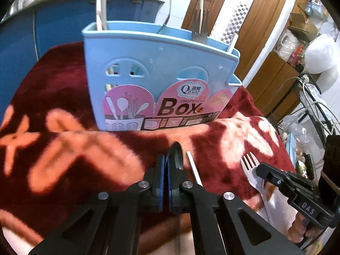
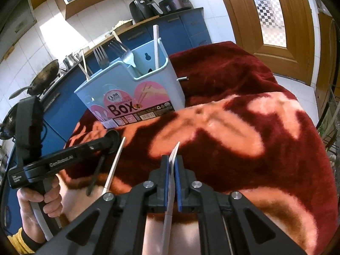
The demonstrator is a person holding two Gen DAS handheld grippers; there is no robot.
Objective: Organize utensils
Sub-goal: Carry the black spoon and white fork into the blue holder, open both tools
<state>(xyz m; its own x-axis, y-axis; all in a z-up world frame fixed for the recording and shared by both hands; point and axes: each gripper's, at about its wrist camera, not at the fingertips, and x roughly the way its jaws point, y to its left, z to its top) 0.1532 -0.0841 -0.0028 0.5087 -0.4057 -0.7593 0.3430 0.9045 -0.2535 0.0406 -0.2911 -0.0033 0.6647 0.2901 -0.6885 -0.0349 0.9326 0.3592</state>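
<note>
I logged left hand-held gripper [image 1: 165,170] pinching spoon [image 1: 176,155] | right hand-held gripper [image 2: 172,165] pinching fork [image 2: 173,157] | box [image 1: 157,80] at 12 o'clock.

Hard sunlight throws sharp bright patches and deep shadows across my red blanket [image 2: 244,97], with glare on the far tiled wall [image 2: 53,29]. Both fisheye views bend strongly toward dark corners. My left view is slightly soft.

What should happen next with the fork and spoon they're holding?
Probably carry one utensil up and over the box and lower it in. The right gripper is shut on a white fork, the left gripper on a dark spoon, both low over the blanket, short of the box. Forks already stand in it, so the fork likely goes there.
</note>
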